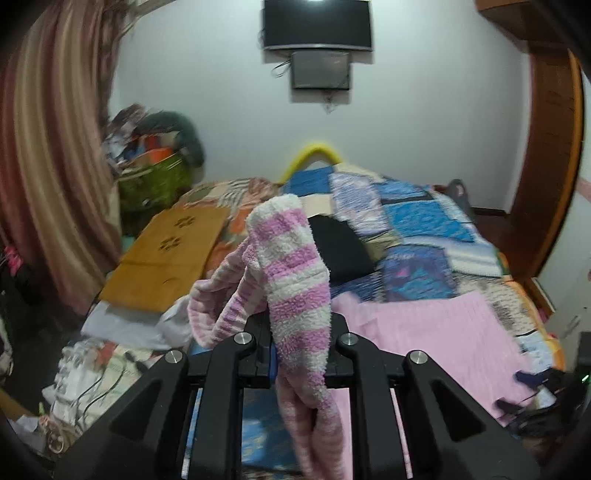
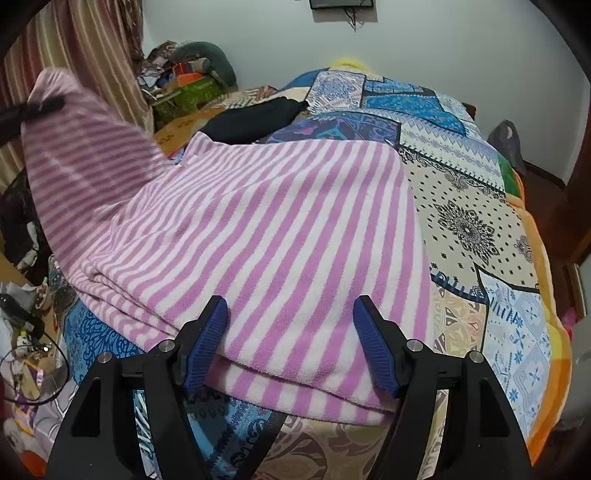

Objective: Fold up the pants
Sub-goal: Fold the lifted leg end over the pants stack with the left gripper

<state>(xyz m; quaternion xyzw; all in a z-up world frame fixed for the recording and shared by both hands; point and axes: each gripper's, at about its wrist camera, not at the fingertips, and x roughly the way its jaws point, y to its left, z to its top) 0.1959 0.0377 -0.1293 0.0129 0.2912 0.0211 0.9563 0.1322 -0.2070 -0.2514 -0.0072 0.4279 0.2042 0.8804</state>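
While clamped on a bunched end of the pink-and-white striped pants [image 1: 295, 291], left gripper [image 1: 301, 354] pressed together on the fleece, holding that end lifted off the bed with the loose cloth drooping both forward over the fingers and back down toward the camera; right gripper [image 2: 291, 343] spread wide, blue pads [image 2: 212, 343] apart and gripping nothing, poised just over the near folded edge of the pants [image 2: 258, 236], which lie mostly flat across the patchwork bedspread [image 2: 469, 221]. From the right jaws outward, long axis of the garment running up and to the left, rising off the bed toward the raised corner where the left gripper's dark tip shows at the far left; so held end to the left and high, flat stacked layers straight ahead and below the right jaws, right hand nearer the resting bulk. Likely turning on carrying the raised end across toward the right-hand edge. Beyond, a black garment [image 2: 255, 118], a brown cardboard sheet [image 1: 166, 254], a wall screen [image 1: 317, 24]; no readable brand, label or writing anywhere
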